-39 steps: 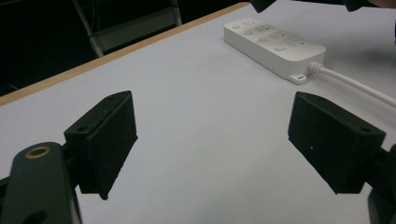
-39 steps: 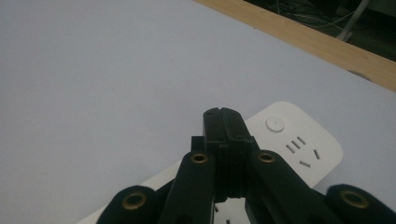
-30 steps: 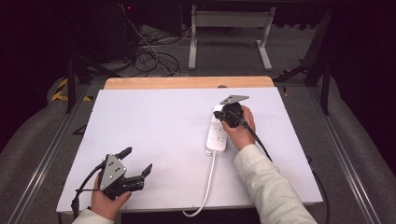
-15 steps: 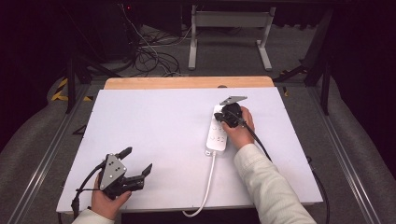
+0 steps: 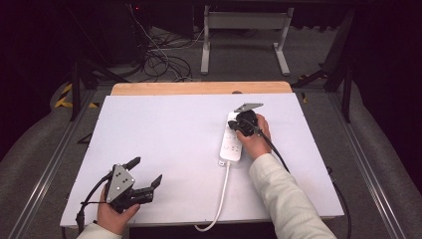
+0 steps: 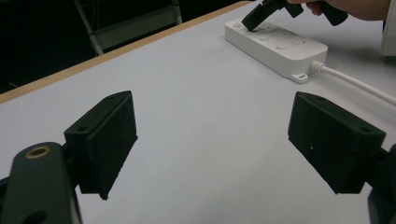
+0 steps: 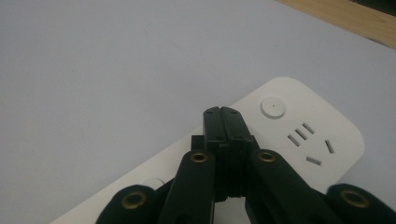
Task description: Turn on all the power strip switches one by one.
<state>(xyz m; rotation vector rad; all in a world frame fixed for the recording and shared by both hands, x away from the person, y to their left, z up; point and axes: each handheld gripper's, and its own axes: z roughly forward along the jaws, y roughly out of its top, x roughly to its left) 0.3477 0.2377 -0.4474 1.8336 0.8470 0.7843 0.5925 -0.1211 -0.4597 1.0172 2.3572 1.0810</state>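
A white power strip (image 5: 230, 142) lies on the white table top (image 5: 164, 134), right of the middle, with its white cable (image 5: 219, 199) running to the near edge. My right gripper (image 5: 235, 124) is shut, empty, with its tips down on the strip's far end. In the right gripper view the closed tips (image 7: 222, 113) rest on the strip (image 7: 322, 135) beside a round button (image 7: 272, 108). My left gripper (image 5: 147, 171) is held open and empty at the near left corner. Its view shows the two pads (image 6: 109, 140) wide apart, and the strip (image 6: 280, 44) farther off.
A wooden edge (image 5: 199, 88) borders the table's far side. Beyond it are a metal stand (image 5: 244, 30) and loose cables (image 5: 159, 59) on the floor. Metal rails (image 5: 50, 164) run along both sides of the table.
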